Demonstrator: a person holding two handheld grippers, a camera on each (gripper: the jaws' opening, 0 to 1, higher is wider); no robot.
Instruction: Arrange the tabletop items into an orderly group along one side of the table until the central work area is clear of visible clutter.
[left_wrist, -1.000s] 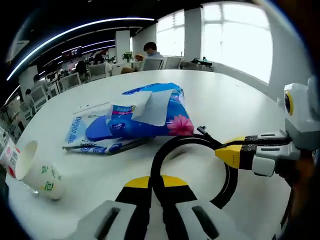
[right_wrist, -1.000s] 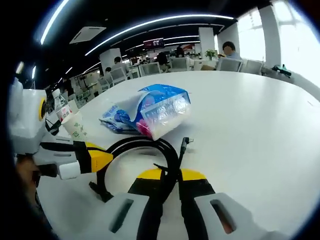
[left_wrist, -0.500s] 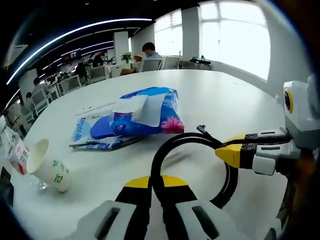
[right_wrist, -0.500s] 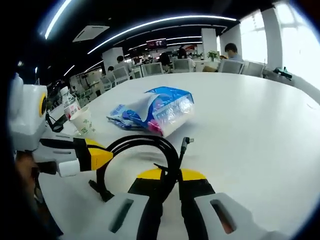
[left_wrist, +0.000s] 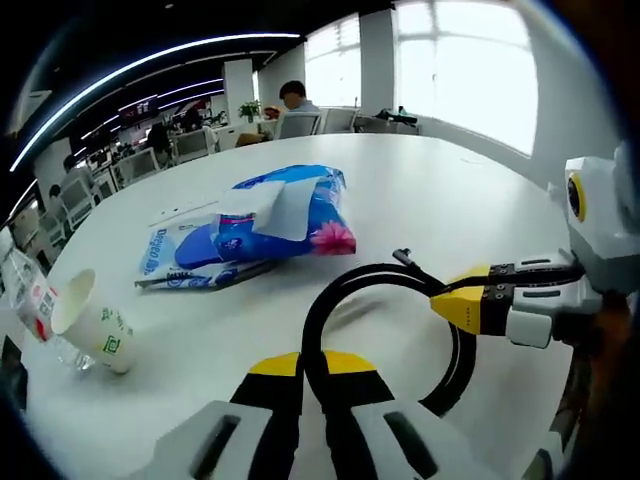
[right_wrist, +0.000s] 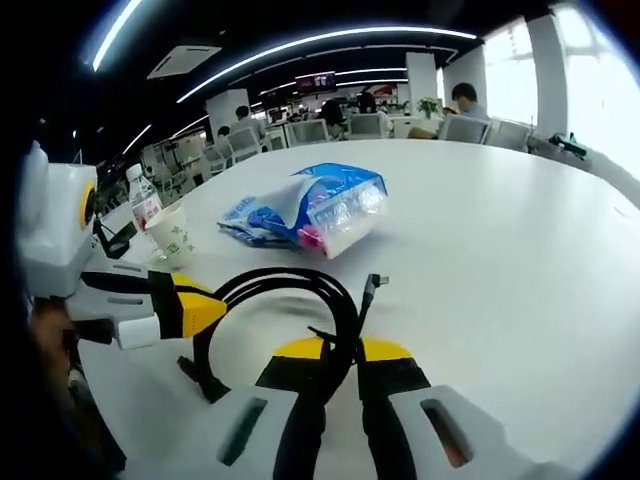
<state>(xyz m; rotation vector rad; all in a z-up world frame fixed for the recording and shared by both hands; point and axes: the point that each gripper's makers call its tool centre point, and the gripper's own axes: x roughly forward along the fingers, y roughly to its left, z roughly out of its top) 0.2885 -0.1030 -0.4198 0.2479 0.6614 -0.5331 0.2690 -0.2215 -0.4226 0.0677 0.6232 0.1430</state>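
Both grippers' fingers clamp the black cable (left_wrist: 385, 285), whose loop partly hides behind the right gripper (left_wrist: 447, 303).

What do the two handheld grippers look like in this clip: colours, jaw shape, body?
Both match. The left gripper has two black jaws with yellow tips, widening into pale grey housings with dark slots. The right gripper is built the same. Seen side-on from the left gripper view, the right one shows a yellow wedge tip, black ribbed section and white-grey body.

On your bench (left_wrist: 470, 190) you have one black cable (left_wrist: 345, 300), one blue tissue pack (left_wrist: 285, 215), one flat blue packet (left_wrist: 175, 255) beneath it, one paper cup (left_wrist: 88, 320), and one water bottle (right_wrist: 143, 205) far left.
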